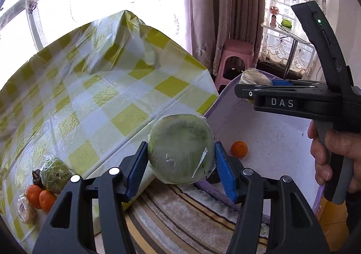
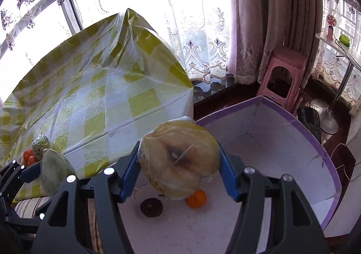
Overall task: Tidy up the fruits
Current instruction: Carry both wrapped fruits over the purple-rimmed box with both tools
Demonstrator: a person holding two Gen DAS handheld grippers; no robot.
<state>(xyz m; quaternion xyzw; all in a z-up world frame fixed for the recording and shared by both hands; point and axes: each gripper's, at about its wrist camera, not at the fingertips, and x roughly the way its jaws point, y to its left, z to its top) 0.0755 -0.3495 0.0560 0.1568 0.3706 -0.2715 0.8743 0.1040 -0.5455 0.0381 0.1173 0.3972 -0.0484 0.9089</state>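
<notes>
My left gripper (image 1: 180,160) is shut on a plastic-wrapped green fruit (image 1: 180,150), held above the table edge beside the white box (image 1: 270,132). My right gripper (image 2: 179,160) is shut on a plastic-wrapped yellow fruit (image 2: 178,159), held over the box's (image 2: 270,152) inside. In the box lie an orange (image 2: 196,198) and a dark round fruit (image 2: 150,207). On the table's left end sit two oranges (image 1: 40,197), a wrapped green fruit (image 1: 56,173), a dark fruit (image 1: 37,178) and a wrapped pale fruit (image 1: 26,208). The right gripper (image 1: 259,89) also shows in the left wrist view.
The table carries a yellow-and-white checked plastic cloth (image 1: 101,96). The box has a purple rim (image 2: 315,138) and stands on the floor beside a striped rug (image 1: 180,208). A pink stool (image 2: 282,73) stands behind the box, by curtains. A side table (image 1: 286,30) is far right.
</notes>
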